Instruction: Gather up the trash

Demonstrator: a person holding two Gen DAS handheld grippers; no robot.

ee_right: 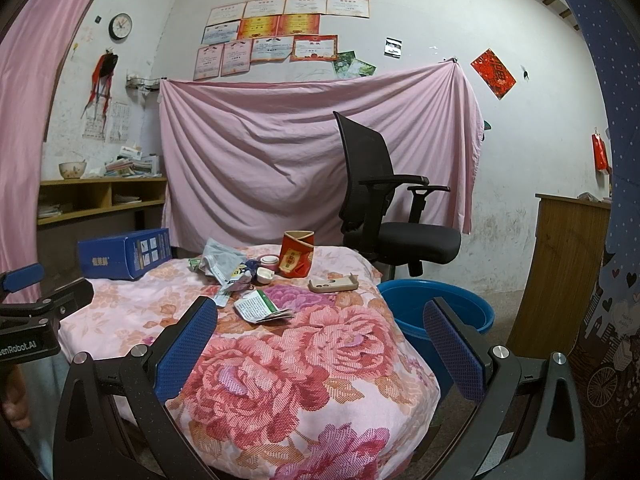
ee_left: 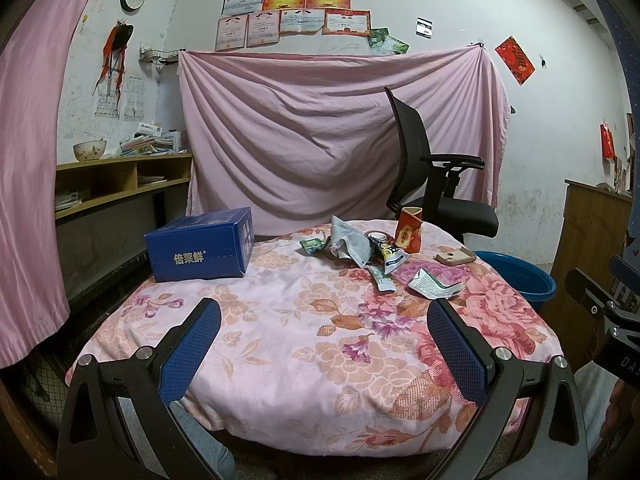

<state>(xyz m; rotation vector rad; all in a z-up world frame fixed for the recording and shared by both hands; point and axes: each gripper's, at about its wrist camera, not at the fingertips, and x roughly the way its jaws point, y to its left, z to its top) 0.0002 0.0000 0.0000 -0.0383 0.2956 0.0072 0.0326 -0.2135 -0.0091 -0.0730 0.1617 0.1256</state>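
A table covered in a soft pink floral cloth [ee_left: 304,344] fills the middle of both wrist views. The left tongs [ee_left: 324,344] hang released above its near edge, blue textured pads spread wide with nothing between them. The right tongs [ee_right: 320,344] are likewise released and empty, over the table's near right corner.

The trash sits in a loose cluster at about one o'clock from the left tongs, toward the table's far side. A crumpled grey-white paper wrapper [ee_left: 348,240] lies heaped at the cluster's left. A long foil sachet [ee_left: 380,276] stretches with its long axis running from far to near. A flattened white leaflet with green print [ee_right: 260,308] lies nearest, its long axis roughly left to right. A red and gold paper cup [ee_right: 297,256] stands upright at the far end, its rim dented. A beige phone case [ee_right: 333,283] lies flat just right of the cluster.

A dark blue cardboard box [ee_left: 200,246] sits at eleven o'clock. A blue plastic basin [ee_right: 440,312] rests on the floor beside the table's right edge.
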